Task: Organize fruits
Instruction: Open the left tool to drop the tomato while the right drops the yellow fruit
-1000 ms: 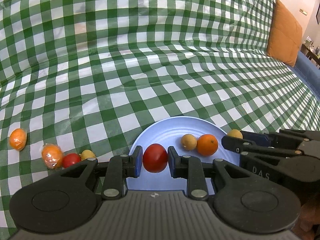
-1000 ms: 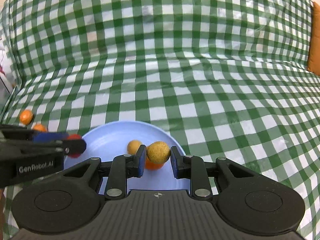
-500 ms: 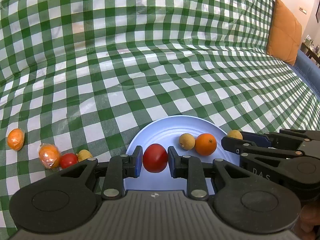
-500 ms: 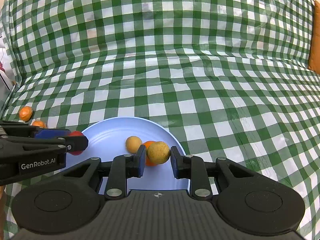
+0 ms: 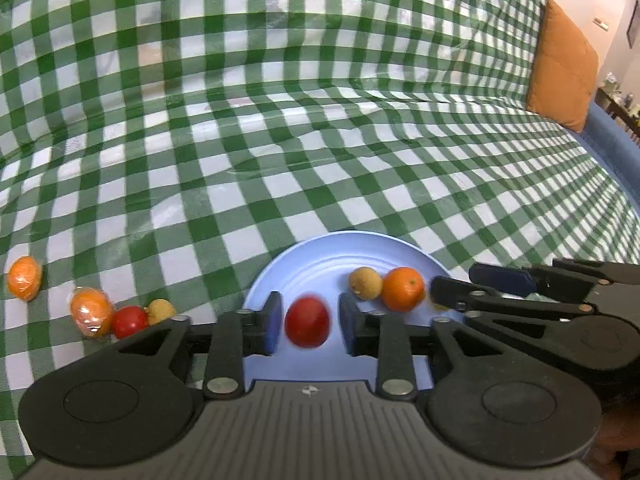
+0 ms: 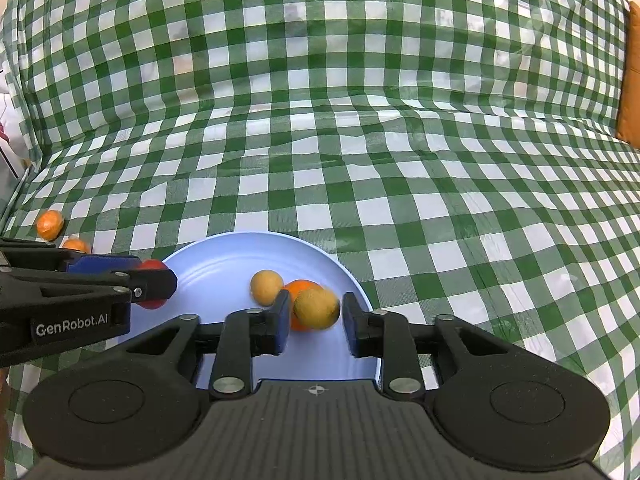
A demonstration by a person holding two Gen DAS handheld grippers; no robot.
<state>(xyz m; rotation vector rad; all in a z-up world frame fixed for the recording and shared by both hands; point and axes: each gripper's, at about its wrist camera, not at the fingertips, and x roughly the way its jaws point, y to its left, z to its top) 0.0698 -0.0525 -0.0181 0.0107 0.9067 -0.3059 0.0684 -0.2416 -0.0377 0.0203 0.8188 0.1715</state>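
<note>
A light blue plate (image 5: pixel 320 258) lies on the green checked cloth and also shows in the right wrist view (image 6: pixel 224 256). My left gripper (image 5: pixel 307 322) is open over the plate's near left; a blurred red tomato (image 5: pixel 307 322) sits loose between its fingers. My right gripper (image 6: pixel 314 312) is open over the plate's near right, with a blurred yellow-brown fruit (image 6: pixel 317 307) loose between its fingers. An orange (image 5: pixel 403 288) and a small tan fruit (image 5: pixel 364 283) lie on the plate.
On the cloth left of the plate lie two wrapped oranges (image 5: pixel 25 283) (image 5: pixel 90 310), a red tomato (image 5: pixel 129 321) and a yellow fruit (image 5: pixel 161 311). An orange cushion (image 5: pixel 562 66) stands at the far right. The cloth rises at the back.
Both grippers have opened. The tomato and the yellow-brown fruit, gripped before, are now loose between the fingers and blurred with motion.
</note>
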